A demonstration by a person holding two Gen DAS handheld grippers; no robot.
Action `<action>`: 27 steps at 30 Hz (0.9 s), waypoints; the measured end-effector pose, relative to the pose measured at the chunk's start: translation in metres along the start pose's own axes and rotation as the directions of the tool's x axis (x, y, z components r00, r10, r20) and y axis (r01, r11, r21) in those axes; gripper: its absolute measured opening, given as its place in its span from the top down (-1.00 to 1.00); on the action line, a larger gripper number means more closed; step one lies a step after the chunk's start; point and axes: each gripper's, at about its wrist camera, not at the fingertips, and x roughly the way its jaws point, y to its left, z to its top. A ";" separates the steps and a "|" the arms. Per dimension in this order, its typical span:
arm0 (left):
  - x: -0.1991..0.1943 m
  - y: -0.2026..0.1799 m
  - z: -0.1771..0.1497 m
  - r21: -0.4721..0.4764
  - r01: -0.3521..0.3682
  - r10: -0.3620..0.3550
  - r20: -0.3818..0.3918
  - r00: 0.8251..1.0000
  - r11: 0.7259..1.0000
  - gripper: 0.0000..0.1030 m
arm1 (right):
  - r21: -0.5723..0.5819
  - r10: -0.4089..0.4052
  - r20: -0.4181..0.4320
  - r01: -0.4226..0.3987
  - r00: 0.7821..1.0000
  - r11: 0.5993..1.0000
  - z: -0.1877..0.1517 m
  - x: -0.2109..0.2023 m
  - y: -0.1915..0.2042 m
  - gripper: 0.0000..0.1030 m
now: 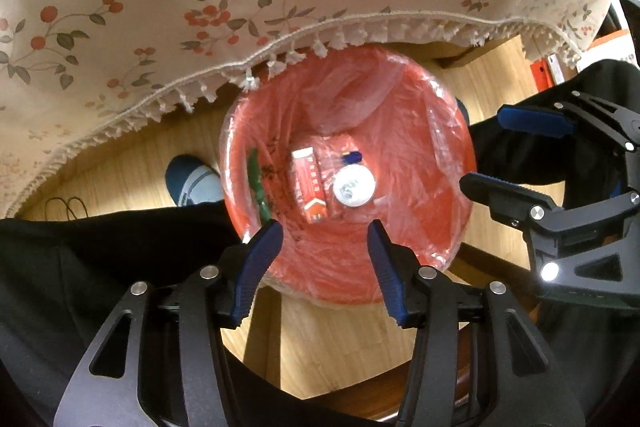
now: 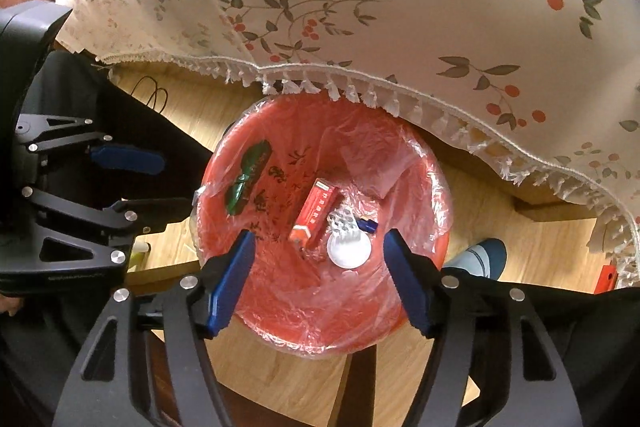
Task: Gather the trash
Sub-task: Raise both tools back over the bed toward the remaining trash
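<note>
Below the left gripper (image 1: 325, 227), left wrist view: one red bin (image 1: 440, 131) lined with a clear plastic bag, standing on the wooden floor (image 1: 132, 155) just past the fringed edge of a cherry-print tablecloth (image 1: 160, 7), probably set there so scraps can go straight down from the table. Contents at the bottom: a red carton (image 1: 310, 183), a white round lid (image 1: 354, 185), a small blue piece (image 1: 351, 157) touching the lid's far side, and a green wrapper (image 1: 256, 183) against the bin's left wall. Left gripper jaws parted, nothing between them, aimed down into the bin mouth, which suits a piece of trash just let go. Right gripper (image 1: 484, 151) at the right edge, jaws apart and empty. A slippered foot (image 1: 192, 183) rests just beside the bin. Right wrist view: same bin (image 2: 434, 183), seen at a slant; carton (image 2: 316, 213) lies tilted, lid (image 2: 349, 247) beside it with a crumpled blister pack (image 2: 343, 223) on its far edge, blue piece (image 2: 368, 225) beside that, wrapper (image 2: 248, 175) on the left slope. Right gripper (image 2: 318, 239) open and empty over the bin; left gripper (image 2: 160, 183) open at the left. Judgement: all trash in view is binned.
</note>
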 end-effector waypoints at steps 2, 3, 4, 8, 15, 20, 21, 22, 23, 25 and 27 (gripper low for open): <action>-0.002 0.000 0.000 -0.002 -0.005 0.005 0.008 1.000 1.000 -0.10 | -0.001 -0.001 0.000 0.001 1.000 1.000 0.000 -0.001 0.000 -0.30; -0.002 0.000 0.000 -0.003 -0.005 0.005 0.010 1.000 1.000 -0.10 | -0.002 -0.003 0.002 0.003 1.000 1.000 0.000 -0.001 0.000 -0.30; -0.002 0.000 0.000 -0.003 -0.006 0.006 0.012 1.000 1.000 -0.10 | -0.002 -0.005 0.002 0.005 1.000 1.000 0.000 -0.001 0.000 -0.31; -0.004 0.000 -0.001 -0.004 -0.011 0.011 0.022 1.000 1.000 -0.10 | -0.002 -0.008 0.009 0.008 1.000 1.000 0.000 -0.002 -0.002 -0.41; -0.017 0.001 -0.001 -0.022 -0.033 0.034 0.079 0.996 0.999 -0.54 | -0.001 -0.032 0.057 0.032 0.998 0.999 0.002 -0.016 -0.002 -0.74; -0.046 0.005 0.003 -0.038 -0.035 0.041 0.180 0.983 0.999 -0.72 | 0.031 -0.056 0.158 0.051 0.986 0.998 0.006 -0.049 -0.005 -0.88; -0.058 0.005 0.005 -0.035 -0.055 0.061 0.217 0.974 0.998 -0.72 | 0.038 -0.071 0.195 0.065 0.978 0.997 0.009 -0.062 -0.006 -0.88; -0.068 0.006 0.007 -0.036 -0.073 0.079 0.241 0.967 0.997 -0.72 | 0.043 -0.089 0.227 0.082 0.970 0.996 0.012 -0.074 -0.008 -0.88; -0.077 0.007 0.010 -0.039 -0.089 0.096 0.261 0.960 0.995 -0.72 | 0.046 -0.101 0.249 0.093 0.963 0.995 0.016 -0.083 -0.009 -0.89; -0.102 0.014 0.022 -0.052 -0.106 0.117 0.310 0.943 0.993 -0.78 | 0.057 -0.131 0.305 0.119 0.943 0.991 0.030 -0.109 -0.014 -0.90; -0.129 0.023 0.037 -0.076 -0.103 0.123 0.366 0.922 0.992 -0.84 | 0.076 -0.154 0.384 0.135 0.911 0.988 0.052 -0.141 -0.021 -0.90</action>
